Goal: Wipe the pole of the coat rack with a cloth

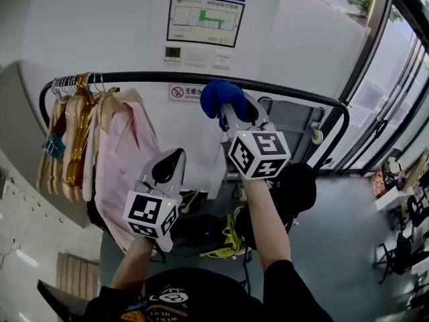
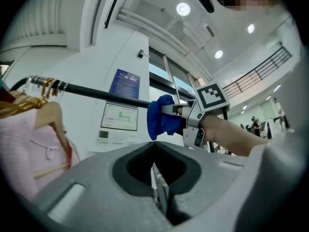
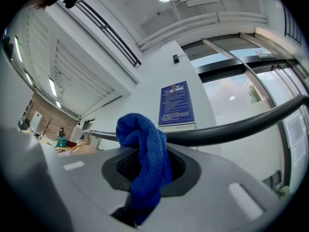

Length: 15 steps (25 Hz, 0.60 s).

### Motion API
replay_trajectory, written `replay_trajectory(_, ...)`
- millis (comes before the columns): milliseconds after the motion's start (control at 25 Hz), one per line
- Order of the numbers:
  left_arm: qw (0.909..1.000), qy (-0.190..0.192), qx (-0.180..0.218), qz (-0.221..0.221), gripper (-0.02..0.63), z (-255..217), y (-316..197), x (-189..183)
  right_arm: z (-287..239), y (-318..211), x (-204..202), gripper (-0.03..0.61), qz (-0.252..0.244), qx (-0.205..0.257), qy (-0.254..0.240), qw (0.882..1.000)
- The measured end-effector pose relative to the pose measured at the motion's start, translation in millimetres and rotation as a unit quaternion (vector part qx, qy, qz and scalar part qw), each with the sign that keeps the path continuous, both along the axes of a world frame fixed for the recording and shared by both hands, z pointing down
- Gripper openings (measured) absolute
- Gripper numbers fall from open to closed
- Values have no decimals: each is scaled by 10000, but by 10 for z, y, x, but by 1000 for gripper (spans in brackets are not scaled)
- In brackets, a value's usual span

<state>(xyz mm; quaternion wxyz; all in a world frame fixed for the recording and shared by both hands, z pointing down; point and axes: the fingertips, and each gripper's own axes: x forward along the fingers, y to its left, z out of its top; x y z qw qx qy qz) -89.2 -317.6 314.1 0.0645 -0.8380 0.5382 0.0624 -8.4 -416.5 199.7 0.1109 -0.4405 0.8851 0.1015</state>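
The cloth [image 3: 145, 153] is a blue, nubby towel, bunched up and pinched in the right gripper [image 1: 231, 113]. The jaws are closed on its lower folds, and a fat wad stands out past the tips. That wad sits against the pole [image 1: 134, 77], the black top bar of the rack, about midway along it. In the right gripper view the bar runs straight behind the top of the wad, so contact looks made.

The left gripper [image 1: 167, 170] hangs lower and nearer the person, well clear of the bar. Its jaws are closed together with nothing between them.

Hangers [image 1: 70, 133] and a pink shirt [image 1: 127, 159] crowd the left end of the bar.

The cloth looks light, limp and squashy, with no shape of its own. It is best held as it is now, deep in the bunch, with enough loose pile ahead of the tips to wrap partly round the bar. A hold near an edge would likely let it trail or pull free under rubbing.

The bar looks stiff, round and smooth, so the cloth should slide along it easily. Steady pressure should matter more than grip force. Near the hangers the soft pile may catch on the hooks
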Motion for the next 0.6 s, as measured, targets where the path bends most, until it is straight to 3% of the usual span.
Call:
replay_trajectory(320,9947,-107,3,1027,2,16,-99,1046,-80,-150,1768,80,1472,-52,-101,9890)
replay_trajectory(600,9928,-135,13,1193,2,-9,-127,1251,-141,-212,2658,80,2196,-124,-255,9752)
